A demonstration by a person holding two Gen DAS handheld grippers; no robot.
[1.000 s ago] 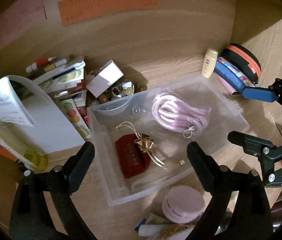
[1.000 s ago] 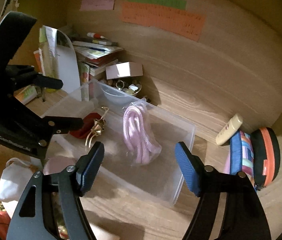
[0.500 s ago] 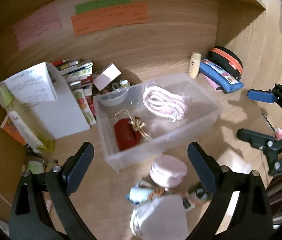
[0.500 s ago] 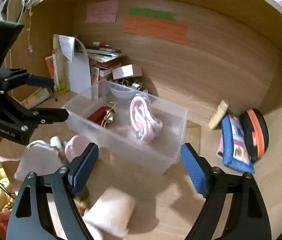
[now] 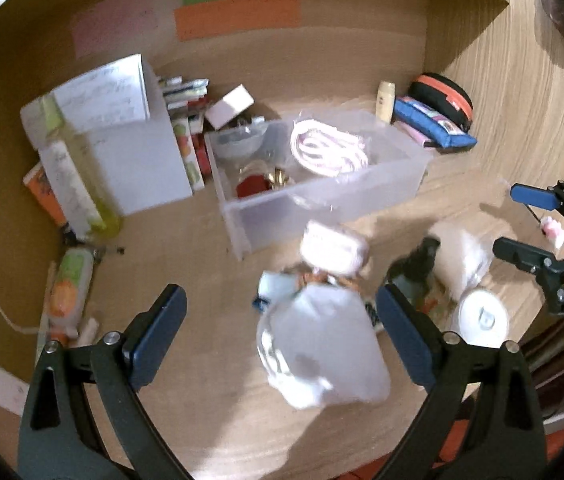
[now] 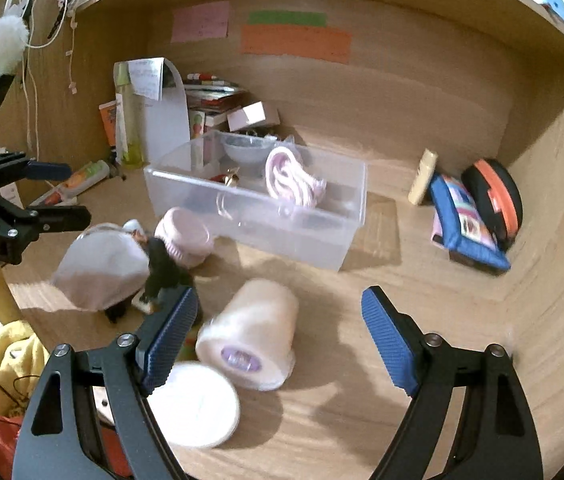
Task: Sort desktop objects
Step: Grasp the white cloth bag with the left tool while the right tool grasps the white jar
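Observation:
A clear plastic bin (image 5: 322, 204) (image 6: 257, 220) sits mid-desk, holding a pink coiled cord (image 6: 290, 178), a red pouch (image 5: 251, 186) with a gold trinket, and a small bowl. In front of it lie a pink round case (image 6: 185, 238), a white pouch (image 5: 322, 352) (image 6: 101, 268), a dark bottle (image 6: 161, 264), a toppled pale jar (image 6: 253, 336) and a white round lid (image 6: 193, 404). My left gripper (image 5: 282, 332) is open above the white pouch. Over the jar my right gripper (image 6: 277, 340) stands open, touching nothing.
A blue pencil case (image 6: 462, 220), a black-and-orange case (image 6: 494, 200) and a cream tube (image 6: 422, 178) lie at the right wall. Books, a white box (image 5: 229, 106), a paper stand (image 5: 121, 140) and a yellow-green bottle (image 5: 77, 188) crowd the back left. A tube (image 5: 69, 288) lies front left.
Both grippers have drawn back from the bin, which now looks smaller and farther. The pouch, jar, lid and bottle at the desk front have come into view. The right jaws widened slightly.

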